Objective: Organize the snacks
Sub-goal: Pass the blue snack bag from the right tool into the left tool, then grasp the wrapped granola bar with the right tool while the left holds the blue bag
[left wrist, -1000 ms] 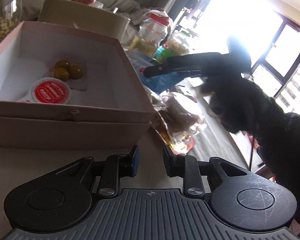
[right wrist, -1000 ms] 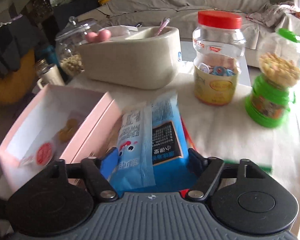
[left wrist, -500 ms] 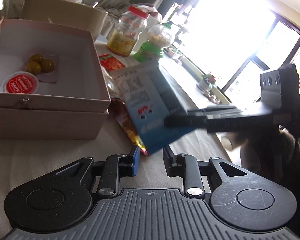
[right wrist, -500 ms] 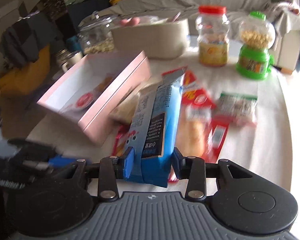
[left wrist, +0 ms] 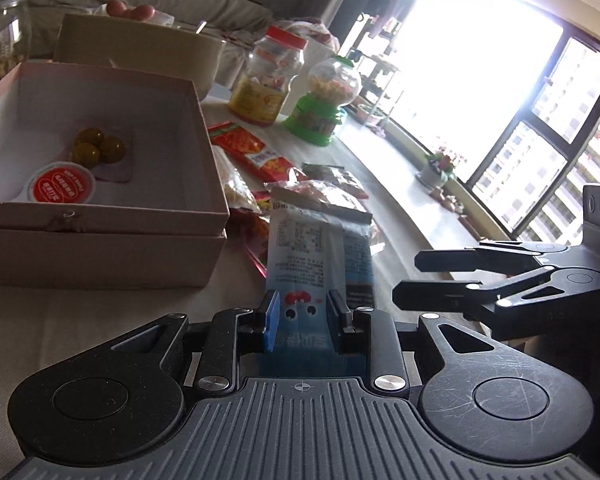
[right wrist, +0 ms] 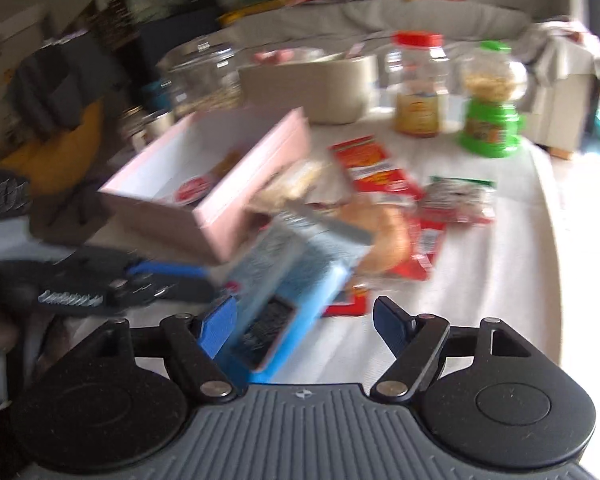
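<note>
Clamped in the left gripper (left wrist: pixel 302 320) at lower centre of the left wrist view: a pale blue snack packet (left wrist: pixel 318 264), standing upright, printed with small text and a red-and-black cartoon face; beside it at right, the right gripper (right wrist: pixel 304 320), jaws just opened and apart, no longer pressing the packet. Further up at left, an open pink box (left wrist: pixel 204 152) holding three olive-green balls (left wrist: pixel 96 148) and a red-lidded cup (left wrist: pixel 60 188). Beyond, a red-capped jar (left wrist: pixel 268 80) of sweets and a green-based dispenser (left wrist: pixel 324 100) of yellow bits.

Cloth-covered table (left wrist: pixel 100 320), pink box (left wrist: pixel 100 248), snack packets (right wrist: pixel 380 172), two jars (left wrist: pixel 268 76), beige tub (left wrist: pixel 140 52)
</note>
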Demonstrator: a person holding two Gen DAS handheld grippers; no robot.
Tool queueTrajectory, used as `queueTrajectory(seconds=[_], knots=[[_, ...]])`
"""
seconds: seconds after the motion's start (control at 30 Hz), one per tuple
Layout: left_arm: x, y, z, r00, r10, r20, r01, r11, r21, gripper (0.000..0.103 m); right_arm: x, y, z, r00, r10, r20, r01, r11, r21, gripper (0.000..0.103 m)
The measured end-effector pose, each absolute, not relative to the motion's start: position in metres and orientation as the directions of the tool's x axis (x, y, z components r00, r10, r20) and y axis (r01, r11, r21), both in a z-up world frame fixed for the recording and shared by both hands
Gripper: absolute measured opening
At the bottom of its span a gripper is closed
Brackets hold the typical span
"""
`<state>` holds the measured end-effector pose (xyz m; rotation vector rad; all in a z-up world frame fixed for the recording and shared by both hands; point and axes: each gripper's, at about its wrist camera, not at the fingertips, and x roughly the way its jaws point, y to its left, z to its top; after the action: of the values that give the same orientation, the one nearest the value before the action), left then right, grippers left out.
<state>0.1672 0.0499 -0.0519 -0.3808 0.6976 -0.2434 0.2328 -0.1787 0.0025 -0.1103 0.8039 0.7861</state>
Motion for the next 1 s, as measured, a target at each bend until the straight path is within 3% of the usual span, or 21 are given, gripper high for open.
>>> queueTrajectory(seconds=[0.27,0.43,0.47,0.53,0.6,1.0], knots=[[0.167,0.053,-0.059,0.754,-0.287,-0.591,0.066,0.928,-0.366,0.029,0.23,-0.179,-0.027,0.483,0.539,-0.689,-0.614,0.77,0.172,0.075],[0.177,0.054,-0.068,0.716,-0.37,-0.592,0.108,0.897,-0.429,0.031,0.221,-0.178,-0.029,0.518,0.532,-0.669,-0.614,0.776,0.142,0.074],[0.18,0.054,-0.071,0.707,-0.383,-0.594,0.114,0.891,-0.44,0.031,0.221,-0.178,-0.03,0.515,0.537,-0.668,-0.617,0.774,0.146,0.072],[0.184,0.054,-0.075,0.702,-0.404,-0.587,0.114,0.877,-0.467,0.032,0.222,-0.181,-0.032,0.482,0.569,-0.666,-0.626,0.756,0.193,0.051],[0.185,0.056,-0.077,0.702,-0.424,-0.572,0.113,0.86,-0.498,0.032,0.225,-0.186,-0.033,0.437,0.62,-0.652,-0.621,0.732,0.279,0.037],[0.125,0.057,-0.042,0.671,-0.518,-0.531,0.223,0.824,-0.521,0.031,0.203,-0.191,-0.034,0.359,0.72,-0.594,-0.6,0.665,0.444,0.035]])
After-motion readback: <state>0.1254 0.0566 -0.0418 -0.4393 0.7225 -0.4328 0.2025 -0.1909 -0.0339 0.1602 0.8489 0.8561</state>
